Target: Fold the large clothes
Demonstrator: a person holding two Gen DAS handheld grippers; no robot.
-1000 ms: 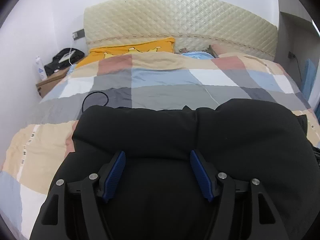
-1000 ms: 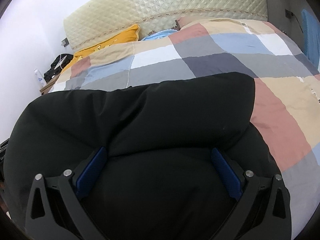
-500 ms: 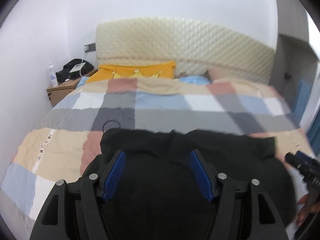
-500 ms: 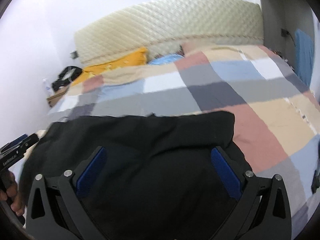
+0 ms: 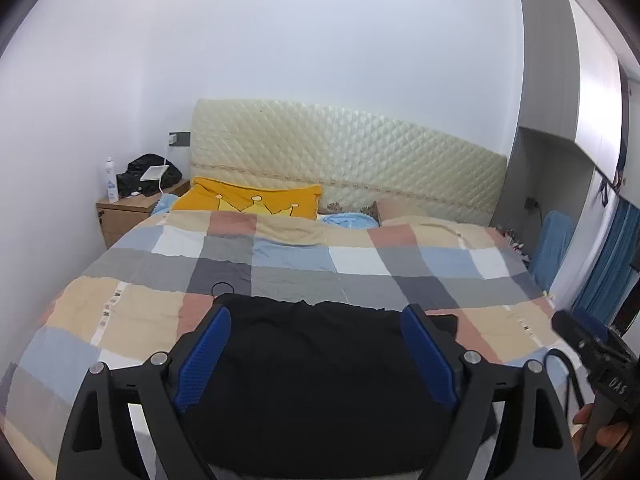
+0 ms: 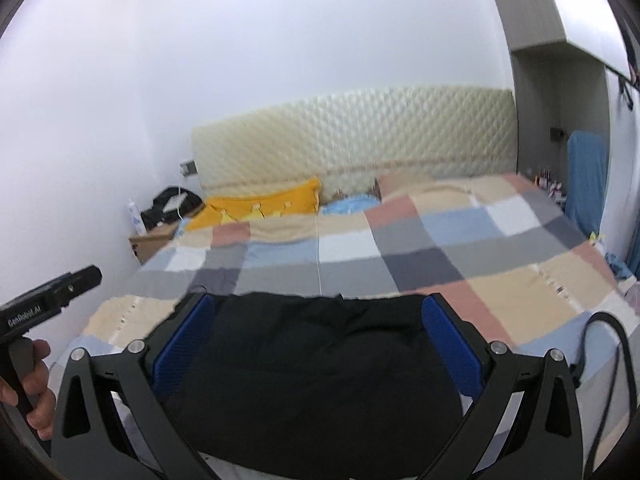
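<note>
A black garment [image 5: 320,376] lies folded in a compact block at the near edge of the bed; it also shows in the right wrist view [image 6: 316,376]. My left gripper [image 5: 316,320] is open and empty, raised above and behind the garment. My right gripper [image 6: 316,312] is open and empty, also held back above it. The right gripper's body shows at the right edge of the left wrist view [image 5: 596,352]. The left gripper's body shows at the left edge of the right wrist view [image 6: 48,300].
The bed has a checked quilt [image 5: 360,264] with a yellow pillow [image 5: 248,200] and a blue pillow [image 5: 348,220] by the padded headboard [image 5: 340,160]. A wooden nightstand [image 5: 128,212] with a bottle and black bag stands left. A blue cloth [image 5: 552,240] hangs right.
Both grippers have pulled back and up from the black garment. The garment, which filled the lower views, now lies small and flat on the quilt.
</note>
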